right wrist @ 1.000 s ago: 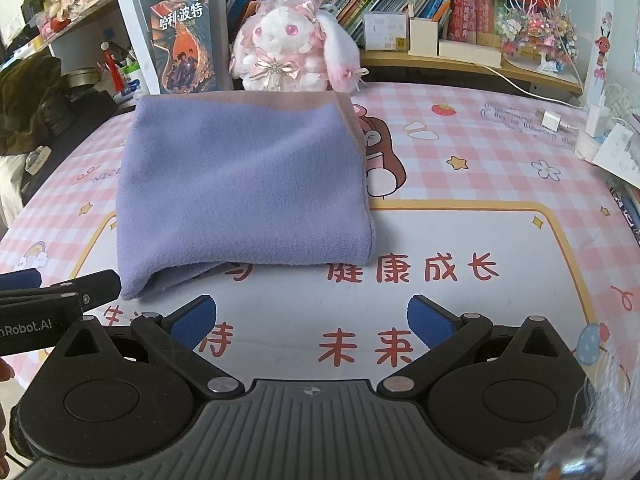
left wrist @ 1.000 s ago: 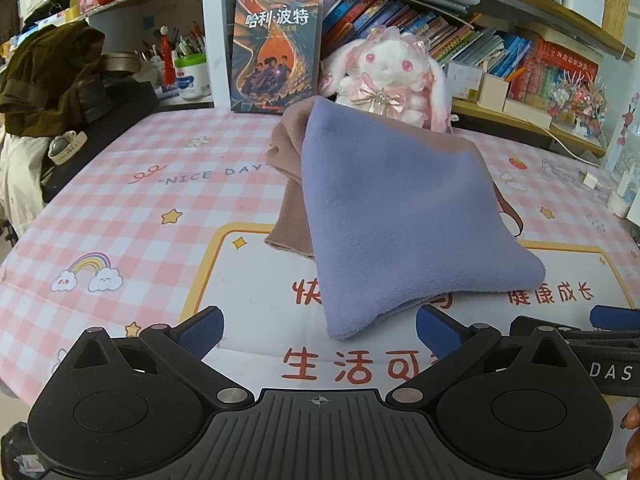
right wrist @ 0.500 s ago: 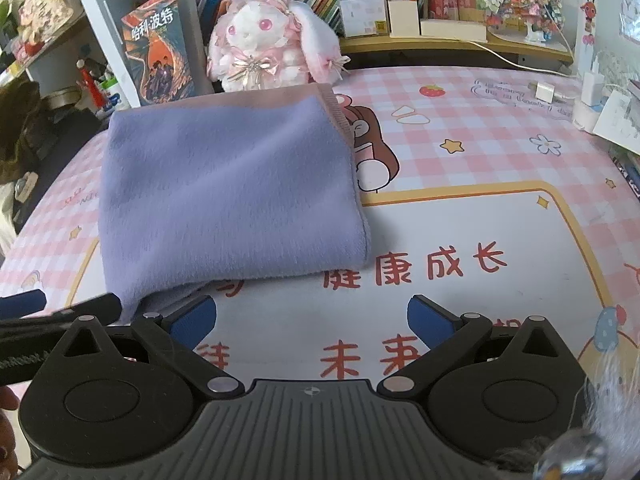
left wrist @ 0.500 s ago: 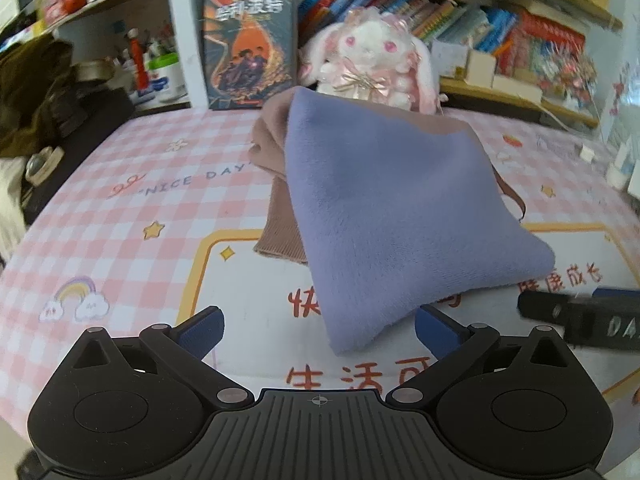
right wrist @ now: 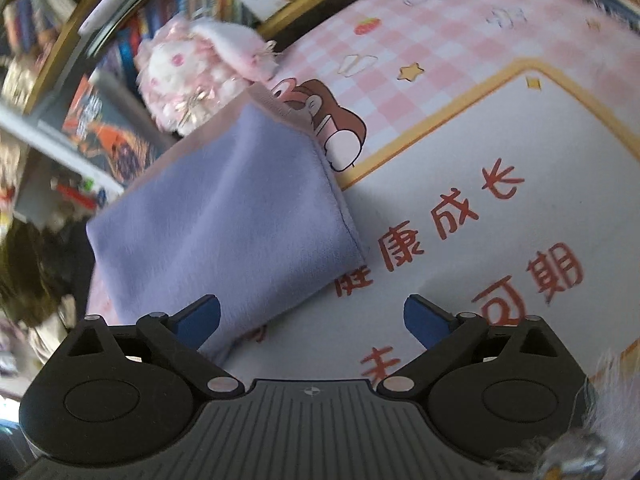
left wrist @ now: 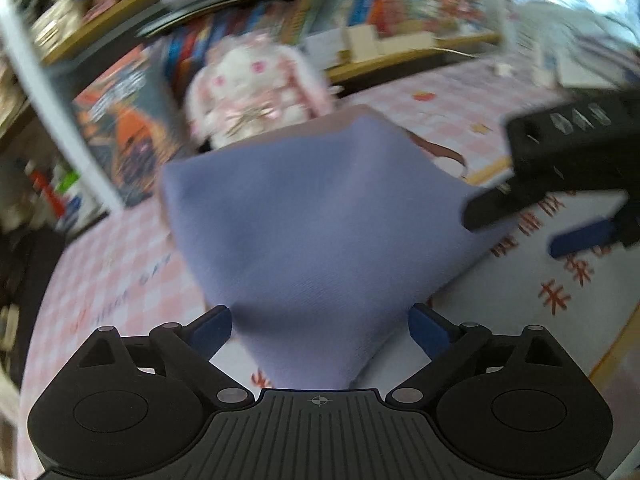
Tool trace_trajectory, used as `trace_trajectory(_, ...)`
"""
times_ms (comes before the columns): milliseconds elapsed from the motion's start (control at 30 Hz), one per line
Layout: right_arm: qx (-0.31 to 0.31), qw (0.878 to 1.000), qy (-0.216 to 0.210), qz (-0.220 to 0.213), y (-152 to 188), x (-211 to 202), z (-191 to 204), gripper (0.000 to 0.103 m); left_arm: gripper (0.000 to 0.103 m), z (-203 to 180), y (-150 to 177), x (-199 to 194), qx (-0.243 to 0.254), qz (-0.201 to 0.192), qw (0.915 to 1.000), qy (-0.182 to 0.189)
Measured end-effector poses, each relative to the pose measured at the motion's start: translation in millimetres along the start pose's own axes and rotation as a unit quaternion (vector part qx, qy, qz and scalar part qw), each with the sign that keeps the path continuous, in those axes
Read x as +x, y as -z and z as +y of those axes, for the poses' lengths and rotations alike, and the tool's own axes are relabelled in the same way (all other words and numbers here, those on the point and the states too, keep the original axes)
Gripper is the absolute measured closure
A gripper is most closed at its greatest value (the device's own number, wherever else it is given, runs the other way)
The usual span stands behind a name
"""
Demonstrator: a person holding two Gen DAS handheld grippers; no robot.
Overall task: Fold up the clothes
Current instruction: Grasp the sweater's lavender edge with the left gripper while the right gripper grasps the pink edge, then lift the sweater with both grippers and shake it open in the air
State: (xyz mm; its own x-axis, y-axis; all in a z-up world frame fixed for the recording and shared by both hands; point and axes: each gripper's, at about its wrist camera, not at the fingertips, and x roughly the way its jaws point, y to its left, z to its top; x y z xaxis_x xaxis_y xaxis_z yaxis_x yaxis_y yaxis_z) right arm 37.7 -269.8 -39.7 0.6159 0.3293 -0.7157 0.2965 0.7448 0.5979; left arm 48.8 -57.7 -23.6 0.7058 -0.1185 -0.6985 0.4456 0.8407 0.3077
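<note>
Pink-and-white checked tablecloth covers the work surface, with a white panel of red characters framed in yellow taking up its near half. Behind it runs a bookshelf crowded with spines, a white-and-pink plush rabbit sitting at the table's back edge and a large illustrated book standing upright to its left.

Lying on the cloth is the folded purple garment, its pinkish underlayer showing as a thin strip along the far edge. Its right-hand edge is a clean straight fold just beside the cartoon printed on the cloth; to the right of that edge the white panel lies bare, wide open room. The left side is tighter — dark clothing is heaped at the table's left edge in the right wrist view.

Both views are tilted and the left one is smeared by motion. The left gripper stands wide open, its blue pads either side of the garment's near corner, which rises between them; whether either pad touches the fabric I cannot tell. The right gripper is equally wide open — its left pad overlaps the garment's near edge, its right pad is over bare panel. In the left wrist view the right gripper reaches in from the right, one black finger at the garment's right corner.
</note>
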Motion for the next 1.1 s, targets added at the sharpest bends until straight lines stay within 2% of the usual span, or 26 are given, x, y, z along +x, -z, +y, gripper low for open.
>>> trace_trajectory(67, 0.014, 1.0, -0.004, -0.006, -3.3, 3.3, -1.3, 0.013, 0.009, -2.5, -0.1, 4.6, 0.028, -0.004, 0.9996, 0.001)
trace_trajectory(133, 0.027, 1.0, -0.007, -0.012, -6.2, 6.2, -2.6, 0.014, 0.014, -4.5, -0.2, 8.7, 0.054, -0.009, 0.9985, 0.003)
trace_trajectory(167, 0.034, 0.999, -0.01, -0.016, -7.2, 7.3, -3.3, 0.014, 0.022, -1.1, -0.6, 5.8, 0.049, -0.016, 0.9986, 0.011)
trace_trajectory(233, 0.043, 0.999, -0.016, -0.022, -9.8, 10.3, -4.5, 0.014, 0.046, 5.7, -1.4, -0.1, 0.039, -0.028, 0.9985, 0.027)
trace_trajectory(267, 0.047, 0.998, -0.019, -0.024, -10.9, 12.1, -4.4, 0.014, 0.066, 9.1, -1.8, -3.1, 0.034, -0.035, 0.9982, 0.034)
trace_trajectory(300, 0.05, 0.998, -0.022, -0.026, -12.0, 13.8, -4.3, 0.014, 0.079, 12.5, -2.2, -6.0, 0.029, -0.041, 0.9978, 0.042)
trace_trajectory(367, 0.059, 0.997, -0.031, -0.026, -14.0, 17.6, -4.1, 0.019, 0.087, 19.3, -3.0, -11.9, 0.02, -0.054, 0.9967, 0.057)
trace_trajectory(400, 0.066, 0.997, -0.04, -0.023, -14.8, 19.6, -4.0, 0.021, 0.089, 22.7, -3.5, -14.9, 0.015, -0.06, 0.996, 0.065)
trace_trajectory(467, 0.079, 0.995, -0.057, -0.017, -16.3, 23.6, -3.9, 0.034, 0.09, 29.4, -4.3, -20.8, 0.005, -0.073, 0.9941, 0.08)
trace_trajectory(533, 0.094, 0.993, -0.077, -0.011, -18.0, 27.0, -4.2, 0.042, 0.09, 38.1, -6.4, -32.6, -0.013, -0.094, 0.9909, 0.095)
trace_trajectory(667, 0.14, 0.98, -0.141, -0.009, -23.5, 30.7, -8.5, 0.051, 0.091, 48.7, -6.5, -58.3, -0.049, -0.123, 0.9857, 0.104)
trace_trajectory(767, 0.172, 0.966, -0.191, -0.006, -29.4, 35.7, -11.0, 0.052, 0.091, 52.2, -3.1, -75.2, -0.072, -0.139, 0.9817, 0.108)
trace_trajectory(900, 0.213, 0.947, -0.241, 0.006, -36.0, 46.0, -14.5, 0.052, 0.091, 51.6, 1.2, -89.9, -0.089, -0.142, 0.981, 0.097)
trace_trajectory(933, 0.224, 0.941, -0.254, 0.009, -36.9, 47.3, -15.7, 0.061, 0.091, 51.0, 2.9, -92.6, -0.094, -0.141, 0.9811, 0.094)
trace_trajectory(967, 0.232, 0.936, -0.266, 0.011, -37.7, 46.8, -16.5, 0.075, 0.091, 50.8, 4.6, -94.4, -0.099, -0.138, 0.9812, 0.09)
trace_trajectory(1033, 0.227, 0.927, -0.297, -0.003, -40.8, 35.3, -16.5, 0.088, 0.091, 50.0, 7.3, -100.1, -0.109, -0.141, 0.9796, 0.092)
trace_trajectory(1100, 0.22, 0.919, -0.325, -0.024, -48.7, 15.9, -16.8, 0.094, 0.091, 49.8, 2.9, -107.1, -0.116, -0.157, 0.975, 0.106)
